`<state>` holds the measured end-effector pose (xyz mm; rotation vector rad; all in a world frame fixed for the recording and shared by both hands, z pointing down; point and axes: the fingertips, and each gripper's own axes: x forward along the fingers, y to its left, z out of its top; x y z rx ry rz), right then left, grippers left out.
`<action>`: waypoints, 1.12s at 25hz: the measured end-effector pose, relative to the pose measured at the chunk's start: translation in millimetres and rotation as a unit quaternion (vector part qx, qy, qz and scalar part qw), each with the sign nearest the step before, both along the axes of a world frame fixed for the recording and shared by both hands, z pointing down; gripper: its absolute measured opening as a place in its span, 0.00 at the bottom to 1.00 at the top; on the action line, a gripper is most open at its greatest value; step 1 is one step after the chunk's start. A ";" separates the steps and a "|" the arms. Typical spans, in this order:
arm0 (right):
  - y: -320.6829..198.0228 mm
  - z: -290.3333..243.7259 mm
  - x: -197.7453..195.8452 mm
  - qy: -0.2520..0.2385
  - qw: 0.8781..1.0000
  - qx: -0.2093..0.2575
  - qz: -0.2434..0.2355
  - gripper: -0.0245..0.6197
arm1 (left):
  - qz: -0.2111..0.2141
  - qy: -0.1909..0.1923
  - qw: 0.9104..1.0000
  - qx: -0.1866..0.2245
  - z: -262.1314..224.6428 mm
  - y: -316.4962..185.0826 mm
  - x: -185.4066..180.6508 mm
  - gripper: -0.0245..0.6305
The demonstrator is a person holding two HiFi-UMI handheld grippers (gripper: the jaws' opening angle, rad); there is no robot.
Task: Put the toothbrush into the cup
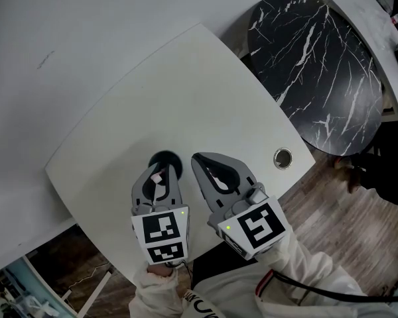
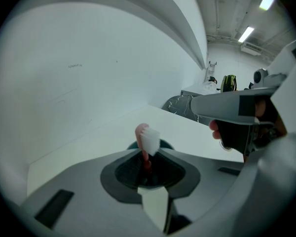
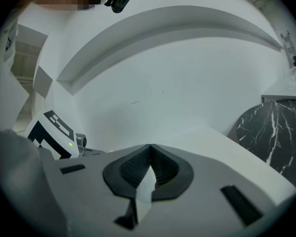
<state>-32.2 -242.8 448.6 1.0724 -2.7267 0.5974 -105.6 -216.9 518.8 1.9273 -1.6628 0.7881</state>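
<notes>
Pointing steeply down, the left gripper [image 1: 160, 169] is clamped on the toothbrush [image 2: 147, 141] over the cup [image 1: 166, 158], which is largely hidden beneath it; the right gripper [image 3: 150, 149] is held closed, empty, nearly level.

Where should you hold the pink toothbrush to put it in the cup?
By the thin handle, from the handle end. The left gripper pinches the toothbrush there, so its white bristle head pokes out free toward the dark cup.
</notes>
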 end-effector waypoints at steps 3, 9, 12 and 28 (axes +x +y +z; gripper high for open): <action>-0.1 0.9 1.9 0.000 1.000 -0.001 0.001 0.04 | 0.000 -0.003 1.000 0.002 -0.8 -0.9 1.3 0.12; -0.2 -0.7 4.6 -0.003 1.000 -0.001 0.002 0.04 | 0.006 -0.007 1.000 0.012 -6.8 -2.7 5.4 0.20; 1.4 -1.7 4.4 -0.004 1.000 0.000 0.001 0.04 | 0.005 -0.015 1.000 0.017 -9.6 -2.9 4.2 0.22; 7.4 -25.4 5.6 -0.008 1.000 0.017 -0.004 0.04 | -0.001 -0.014 0.998 0.054 -46.2 0.1 3.2 0.22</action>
